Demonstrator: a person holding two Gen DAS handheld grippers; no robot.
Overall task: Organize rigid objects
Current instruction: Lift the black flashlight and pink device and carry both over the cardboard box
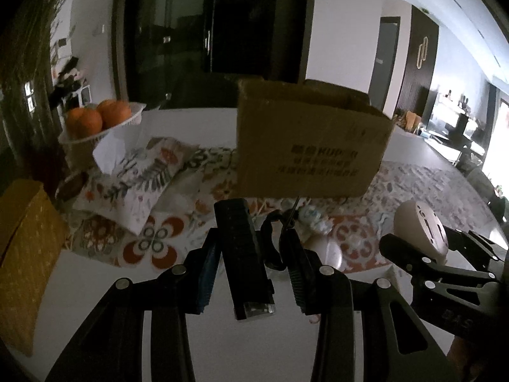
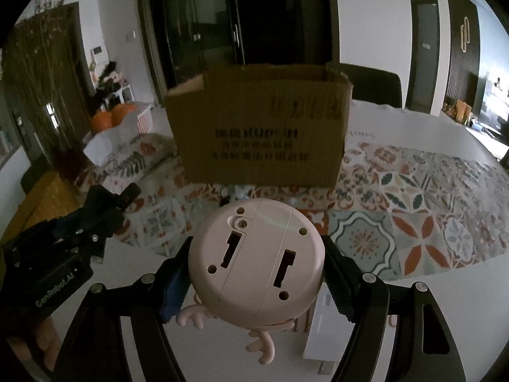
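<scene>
My left gripper (image 1: 251,264) is shut on a black ribbed bar-shaped device (image 1: 243,254) with a clear end, held above the white table. My right gripper (image 2: 257,273) is shut on a round pink toy (image 2: 256,259), its flat underside with two slots facing the camera and small antlers hanging below. The pink toy also shows at the right of the left wrist view (image 1: 420,226). An open cardboard box (image 2: 261,130) stands on the patterned cloth ahead of both grippers; it also shows in the left wrist view (image 1: 305,146).
A white bowl of oranges (image 1: 95,121) stands at the back left. A floral pouch (image 1: 133,175) and a yellow box (image 1: 25,238) lie to the left. Small white items (image 1: 315,219) lie in front of the box. The patterned cloth (image 2: 413,210) covers the table's right side.
</scene>
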